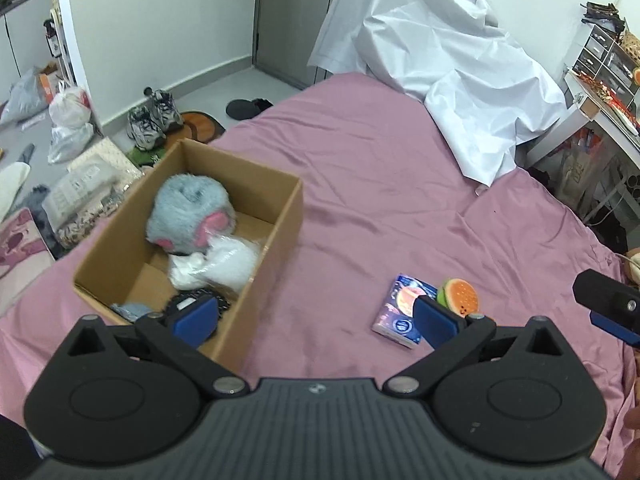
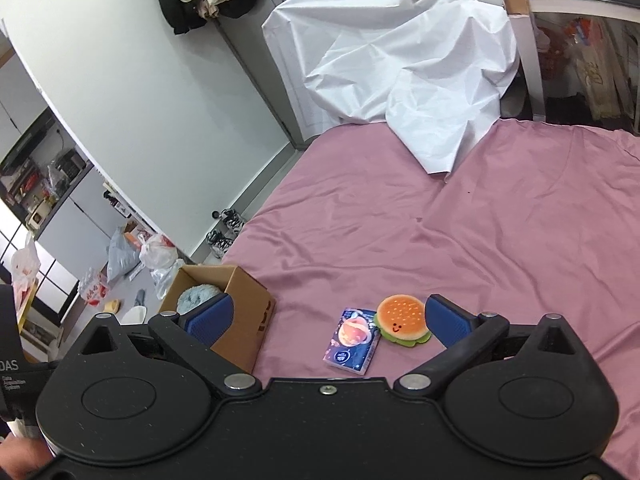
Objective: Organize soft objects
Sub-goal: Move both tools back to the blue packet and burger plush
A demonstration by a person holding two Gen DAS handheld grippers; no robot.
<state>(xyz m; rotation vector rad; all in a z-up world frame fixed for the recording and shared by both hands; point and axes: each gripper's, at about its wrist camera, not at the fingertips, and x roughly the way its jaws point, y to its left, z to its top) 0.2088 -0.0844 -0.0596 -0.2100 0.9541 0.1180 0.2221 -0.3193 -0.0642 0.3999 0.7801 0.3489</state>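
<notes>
An open cardboard box [image 1: 288, 216] stands on the pink bed at the left. It holds a grey-blue plush with pink feet [image 1: 190, 212], a white soft bundle [image 1: 224, 262] and darker items at its near end. A tissue pack [image 1: 400, 308] and a burger-shaped plush [image 1: 460, 294] lie side by side on the sheet to the right. My left gripper [image 1: 316, 320] is open and empty, above the box's near right corner. My right gripper [image 2: 328, 320] is open and empty, with the tissue pack [image 2: 354, 340] and burger plush [image 2: 402, 318] between its fingers' span; the box [image 2: 244, 312] lies to the left.
A crumpled white sheet [image 1: 452, 64] covers the bed's far end. A cluttered desk [image 1: 600, 92] stands at the right. Shoes [image 1: 154, 118], plastic bags [image 1: 70, 116] and packages lie on the floor left of the bed. My right gripper's finger [image 1: 608, 304] shows at the left view's right edge.
</notes>
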